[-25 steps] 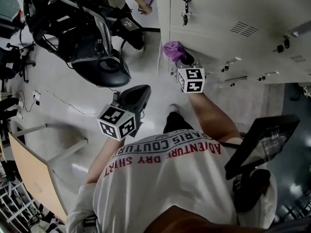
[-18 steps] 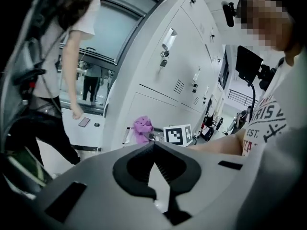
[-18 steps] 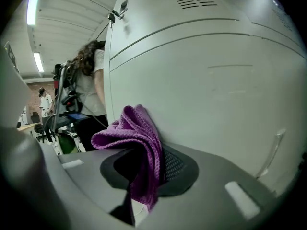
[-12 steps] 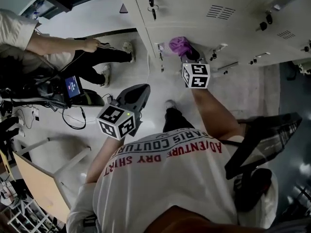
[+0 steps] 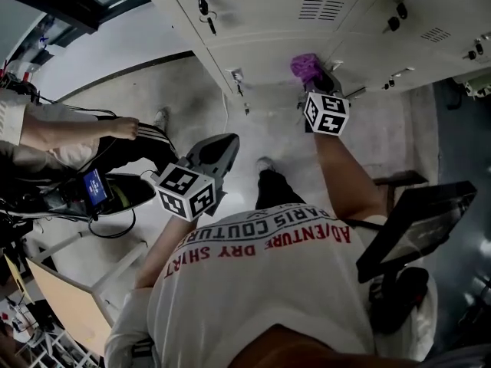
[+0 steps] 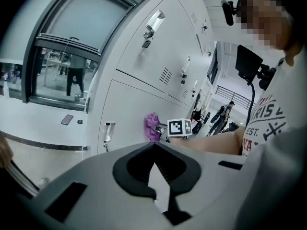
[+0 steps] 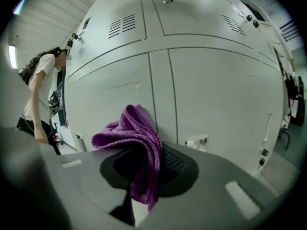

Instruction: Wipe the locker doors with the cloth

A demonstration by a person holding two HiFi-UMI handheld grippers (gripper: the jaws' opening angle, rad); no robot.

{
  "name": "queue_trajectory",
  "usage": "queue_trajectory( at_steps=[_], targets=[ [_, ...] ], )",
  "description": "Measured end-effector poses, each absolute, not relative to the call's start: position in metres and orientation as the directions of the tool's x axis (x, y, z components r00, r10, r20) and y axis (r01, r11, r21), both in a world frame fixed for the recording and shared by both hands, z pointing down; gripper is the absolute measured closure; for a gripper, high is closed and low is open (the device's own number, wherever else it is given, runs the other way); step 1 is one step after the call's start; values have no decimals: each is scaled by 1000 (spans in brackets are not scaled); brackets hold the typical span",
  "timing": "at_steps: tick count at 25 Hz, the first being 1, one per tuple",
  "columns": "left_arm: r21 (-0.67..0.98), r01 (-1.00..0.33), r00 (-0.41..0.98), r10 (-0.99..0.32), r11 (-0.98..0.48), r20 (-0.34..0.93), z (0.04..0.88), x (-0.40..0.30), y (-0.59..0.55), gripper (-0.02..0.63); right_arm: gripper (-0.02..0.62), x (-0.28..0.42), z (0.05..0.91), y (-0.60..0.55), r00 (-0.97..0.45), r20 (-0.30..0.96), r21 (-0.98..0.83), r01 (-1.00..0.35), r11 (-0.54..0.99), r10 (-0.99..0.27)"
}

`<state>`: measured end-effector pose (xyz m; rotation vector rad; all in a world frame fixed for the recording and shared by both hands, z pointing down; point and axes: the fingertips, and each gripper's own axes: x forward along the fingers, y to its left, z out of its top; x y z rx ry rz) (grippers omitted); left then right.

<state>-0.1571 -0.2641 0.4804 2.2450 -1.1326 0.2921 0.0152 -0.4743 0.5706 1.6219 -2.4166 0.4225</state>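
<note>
A crumpled purple knitted cloth (image 7: 139,143) is pinched between the jaws of the right gripper (image 7: 144,169). Its bunched top sits up against a pale grey metal locker door (image 7: 216,95), low on the bank of lockers. The left gripper (image 6: 154,150) hangs by the person's white T-shirt (image 5: 268,282), jaws together on nothing, well apart from the lockers.

The head view looks steeply down from above the person onto the locker doors (image 5: 268,21). The left gripper view faces these doors from further off, the right gripper (image 6: 161,128) ahead of its jaws. The right gripper view sees them close beyond its jaws.
</note>
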Motion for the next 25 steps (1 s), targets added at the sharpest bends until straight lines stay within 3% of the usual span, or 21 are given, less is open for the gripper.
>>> queue_trajectory(
  at_steps=[11,25],
  targets=[
    [420,-793,603,-666,-441,439,482,-160,-260,604,525,37,575,-471,-331,328,-146,-943,299,-885],
    [411,-837,531,-718,-362,449,486,-195,-260,604,525,-114,613,-392,-665,369,-186,-737,650,-649]
  ],
)
